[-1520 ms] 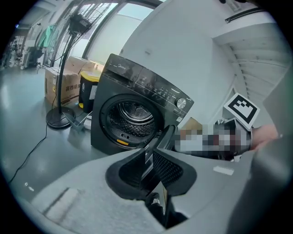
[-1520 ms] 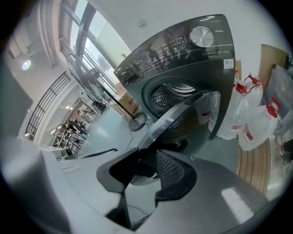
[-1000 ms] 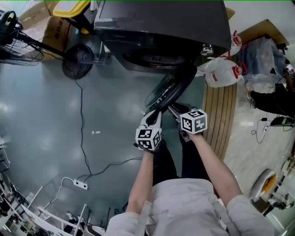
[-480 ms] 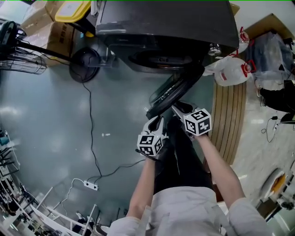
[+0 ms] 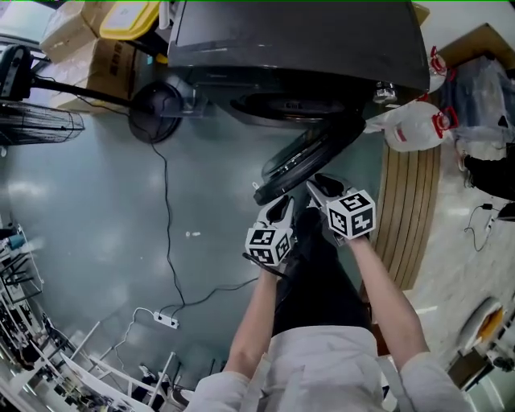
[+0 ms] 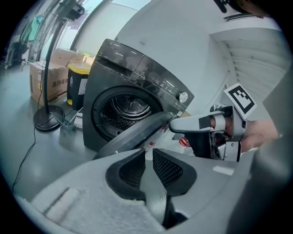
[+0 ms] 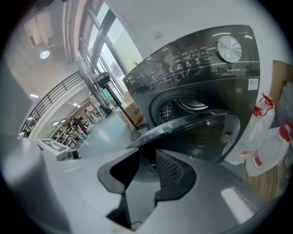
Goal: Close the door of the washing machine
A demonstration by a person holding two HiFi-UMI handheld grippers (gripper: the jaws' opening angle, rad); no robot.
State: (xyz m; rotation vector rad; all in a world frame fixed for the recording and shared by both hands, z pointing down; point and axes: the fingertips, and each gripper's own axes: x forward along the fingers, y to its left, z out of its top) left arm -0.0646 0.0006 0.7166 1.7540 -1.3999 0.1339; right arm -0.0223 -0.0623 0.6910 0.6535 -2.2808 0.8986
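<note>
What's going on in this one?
A person stands before a dark front-loading washing machine with a two-jaw gripper in each hand. Its round door hangs partly open, swung out toward them. The left gripper and right gripper sit close to the door's outer edge, jaws apart with nothing between them; the right one's jaws have just been closing. The door is not yet shut.

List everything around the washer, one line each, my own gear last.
washing machine: one, dark grey, top centre
door: one, black, swung open
fan base: one, black, left of machine
cardboard boxes: at least two, brown, top left
bin: one, yellow-lidded, beside boxes
jugs: two, white, red caps, right of machine
slatted board: one, tan, floor right
power strip: one, white, floor lower left
left claw: one, grey, open, empty
right claw: one, grey, jaws apart, just been closing, nothing between them
</note>
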